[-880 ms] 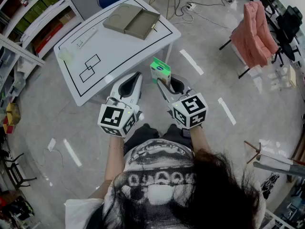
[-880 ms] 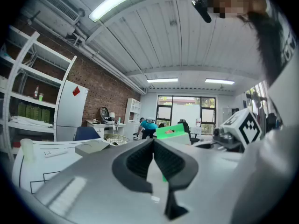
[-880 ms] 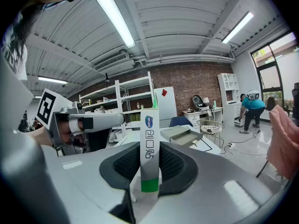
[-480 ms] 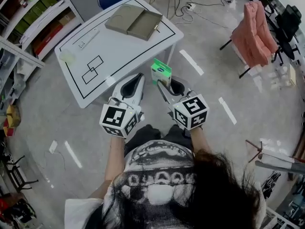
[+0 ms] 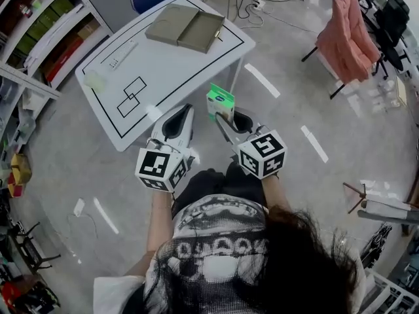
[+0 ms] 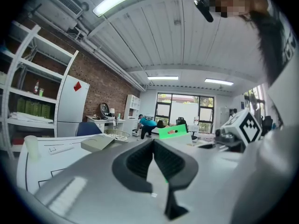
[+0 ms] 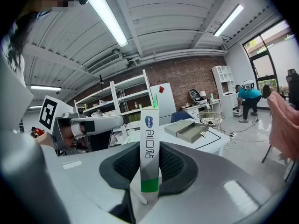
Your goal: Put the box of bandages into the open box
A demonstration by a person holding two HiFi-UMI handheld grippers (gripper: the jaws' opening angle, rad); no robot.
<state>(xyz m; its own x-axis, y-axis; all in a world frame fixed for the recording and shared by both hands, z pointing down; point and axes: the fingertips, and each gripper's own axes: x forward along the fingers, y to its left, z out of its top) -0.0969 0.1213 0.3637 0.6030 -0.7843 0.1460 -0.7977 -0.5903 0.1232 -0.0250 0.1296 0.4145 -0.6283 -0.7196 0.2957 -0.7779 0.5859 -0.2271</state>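
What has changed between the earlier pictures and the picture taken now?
Hardly anything. The right gripper still holds the box of bandages upright between its fingers, short of the table; both shifted only slightly in the head view. The left gripper stays shut and empty. The open box lies on the table as before.

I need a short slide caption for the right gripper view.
Right tongs clamp the upright bandage box; the open box lies on the white table beyond.

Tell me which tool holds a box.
The right tool, clamped on the green-and-white bandage box; the left tool is shut on nothing.
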